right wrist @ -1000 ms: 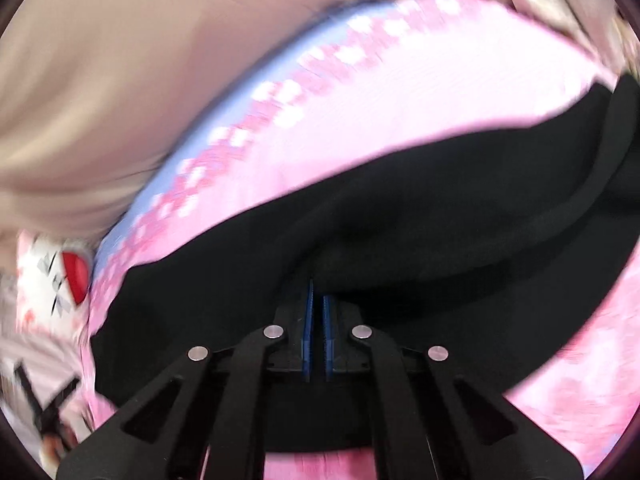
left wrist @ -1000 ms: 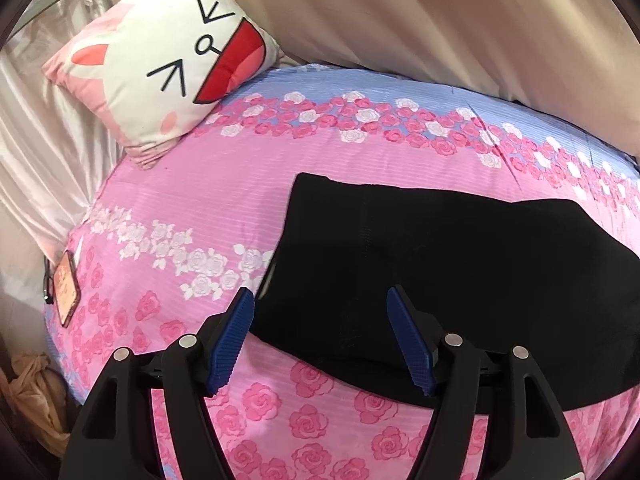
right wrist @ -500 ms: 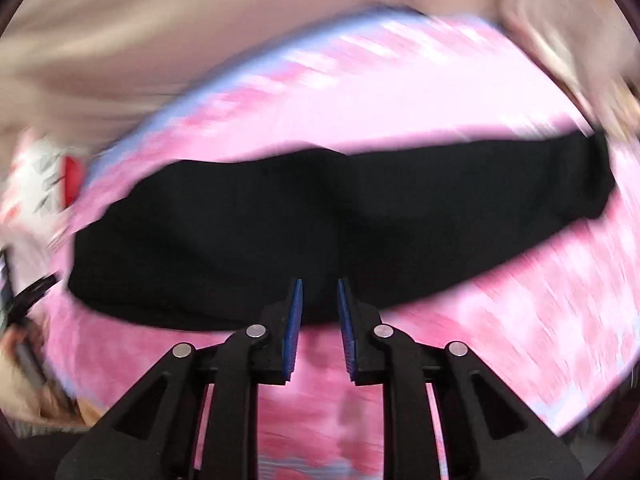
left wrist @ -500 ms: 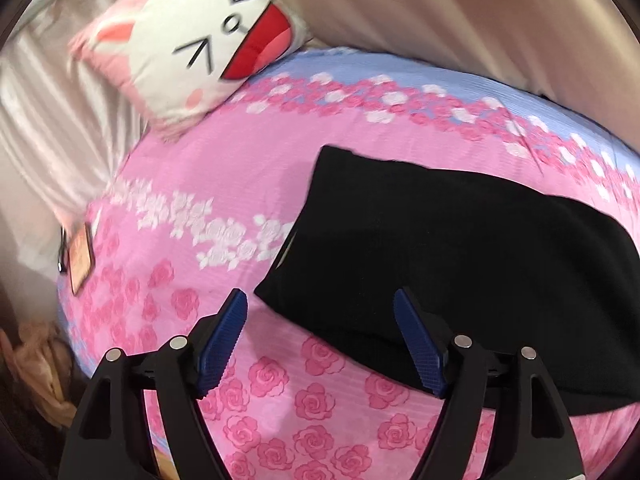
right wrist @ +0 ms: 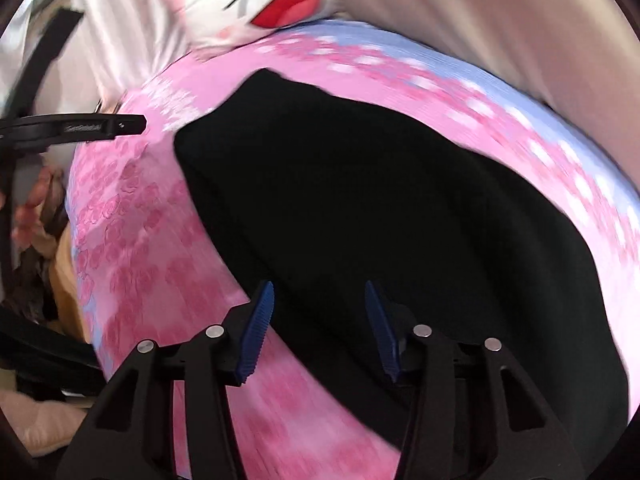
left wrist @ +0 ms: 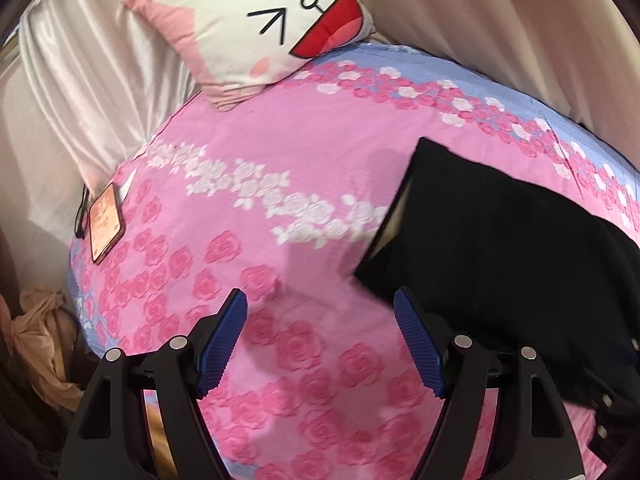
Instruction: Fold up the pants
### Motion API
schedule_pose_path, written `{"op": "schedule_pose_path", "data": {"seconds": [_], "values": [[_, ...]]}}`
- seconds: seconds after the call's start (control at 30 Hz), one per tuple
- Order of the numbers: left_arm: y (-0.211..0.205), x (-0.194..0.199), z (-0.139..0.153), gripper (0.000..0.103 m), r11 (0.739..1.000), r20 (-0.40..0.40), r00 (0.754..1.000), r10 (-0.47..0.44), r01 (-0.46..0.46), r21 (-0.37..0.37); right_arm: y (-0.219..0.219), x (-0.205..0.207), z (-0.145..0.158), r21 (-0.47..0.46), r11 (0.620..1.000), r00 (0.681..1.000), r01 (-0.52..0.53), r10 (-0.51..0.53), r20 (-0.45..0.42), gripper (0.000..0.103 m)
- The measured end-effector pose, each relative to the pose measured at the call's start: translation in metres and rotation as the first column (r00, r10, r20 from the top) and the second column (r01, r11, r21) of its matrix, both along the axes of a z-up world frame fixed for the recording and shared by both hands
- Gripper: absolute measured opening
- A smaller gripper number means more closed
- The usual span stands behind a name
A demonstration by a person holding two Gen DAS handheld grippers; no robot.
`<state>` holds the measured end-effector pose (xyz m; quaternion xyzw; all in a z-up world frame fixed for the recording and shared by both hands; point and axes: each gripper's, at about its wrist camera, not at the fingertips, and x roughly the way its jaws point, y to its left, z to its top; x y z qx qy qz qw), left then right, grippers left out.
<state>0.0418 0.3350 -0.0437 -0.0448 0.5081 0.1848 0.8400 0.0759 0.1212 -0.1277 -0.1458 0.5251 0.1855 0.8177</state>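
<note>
The black fabric pants (right wrist: 380,200) lie folded lengthwise on the pink rose-printed bed sheet (left wrist: 280,160). My left hand-held gripper (left wrist: 320,340) hangs wide open and empty beside their end, and my right hand-held gripper (right wrist: 318,328) is opening above the cloth, gripping nothing. I judge one fold done; next calls for pinching an end and carrying it across.

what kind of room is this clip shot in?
Most likely a bedroom: the black pants lie on a bed with a pink rose-print sheet, a cartoon-face pillow sits at its far end, and a phone rests near the edge.
</note>
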Motion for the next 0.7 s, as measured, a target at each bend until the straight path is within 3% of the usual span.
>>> {"op": "schedule_pose_path", "data": {"seconds": [0.2, 0.3, 0.33, 0.4, 0.47, 0.53, 0.57, 0.67, 0.7], "values": [[0.02, -0.017, -0.002, 0.073, 1.0, -0.002, 1.0, -0.005, 0.005, -0.022, 0.05, 0.036, -0.037, -0.041, 0.998, 0.999, -0.048, 0.048, -0.022, 0.043], [0.028, -0.019, 0.003, 0.073, 1.0, 0.011, 1.0, -0.011, 0.012, -0.016, 0.055, 0.046, -0.033, 0.009, 1.0, 0.999, -0.004, 0.005, -0.046, 0.013], [0.031, -0.018, 0.009, 0.073, 1.0, 0.027, 1.0, -0.014, 0.014, -0.014, 0.058, 0.049, -0.029, 0.04, 0.999, 0.998, 0.008, -0.006, -0.055, 0.01], [0.034, -0.017, 0.019, 0.073, 1.0, 0.058, 0.998, -0.016, 0.017, -0.017, 0.064, 0.044, -0.016, 0.103, 0.995, 0.998, -0.003, 0.01, -0.065, 0.01], [0.034, -0.011, 0.028, 0.073, 0.999, 0.086, 0.996, -0.02, 0.022, -0.026, 0.079, 0.035, -0.018, 0.1, 0.993, 0.991, -0.065, 0.076, -0.109, 0.01], [0.026, 0.0, 0.032, 0.075, 0.998, 0.105, 0.994, -0.038, 0.043, -0.043, 0.089, 0.027, -0.038, 0.041, 0.994, 0.985, -0.101, 0.105, -0.135, 0.023], [0.018, 0.009, 0.03, 0.075, 0.997, 0.1, 0.994, -0.052, 0.057, -0.046, 0.086, 0.023, -0.043, 0.048, 0.994, 0.988, -0.102, 0.107, -0.109, 0.024], [-0.007, 0.032, 0.016, 0.075, 0.994, 0.064, 0.992, -0.107, 0.108, -0.022, 0.055, 0.016, -0.014, 0.163, 0.987, 0.995, 0.001, 0.015, -0.097, 0.027], [-0.016, 0.038, 0.008, 0.075, 0.993, 0.045, 0.992, -0.119, 0.119, -0.006, 0.028, 0.009, 0.006, 0.22, 0.974, 0.997, 0.047, -0.031, -0.078, 0.036]]}}
